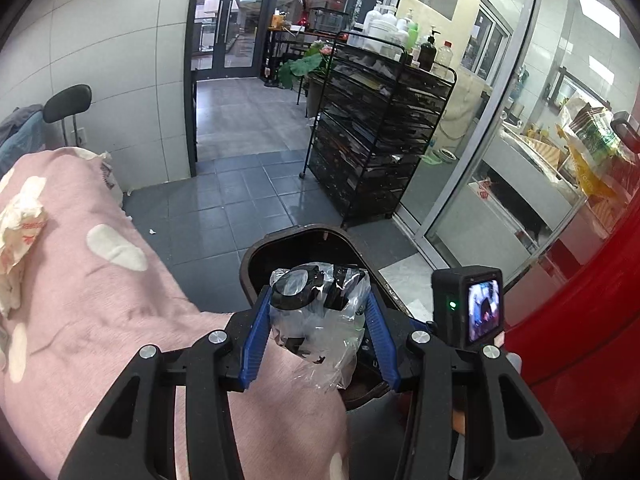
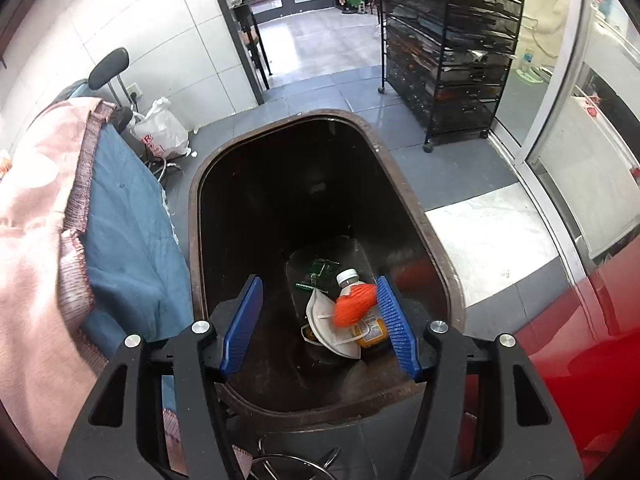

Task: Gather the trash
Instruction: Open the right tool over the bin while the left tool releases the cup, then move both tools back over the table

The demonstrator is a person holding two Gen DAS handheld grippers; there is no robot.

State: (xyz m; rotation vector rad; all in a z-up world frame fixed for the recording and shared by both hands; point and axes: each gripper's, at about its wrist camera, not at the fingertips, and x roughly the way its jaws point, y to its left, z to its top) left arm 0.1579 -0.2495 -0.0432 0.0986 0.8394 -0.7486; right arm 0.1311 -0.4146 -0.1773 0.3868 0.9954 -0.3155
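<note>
My left gripper (image 1: pixel 318 294) is shut on a clear plastic bag (image 1: pixel 320 328) with black pieces inside, held just before the brown-rimmed trash bin (image 1: pixel 296 234). In the right wrist view my right gripper (image 2: pixel 319 280) stands open over the bin (image 2: pixel 432 240). A blurred orange net ball (image 2: pixel 354 306) is inside the bin mouth, close to the right pad, and nothing presses on it. Deep in the bin lie a white face mask (image 2: pixel 322 326), a bottle with a yellow label (image 2: pixel 370 326) and a green circuit board (image 2: pixel 320 270). The right gripper's camera (image 1: pixel 468 308) shows beside the bag.
A pink blanket (image 1: pixel 100 280) with a crumpled paper wrapper (image 1: pixel 20 236) lies left of the bin, over a blue cloth (image 2: pixel 132 240). A black wheeled rack (image 2: pixel 452 40) and a glass partition (image 1: pixel 480 140) stand behind. A red body (image 1: pixel 580 320) is on the right, a white plastic bag (image 2: pixel 162 130) on the floor.
</note>
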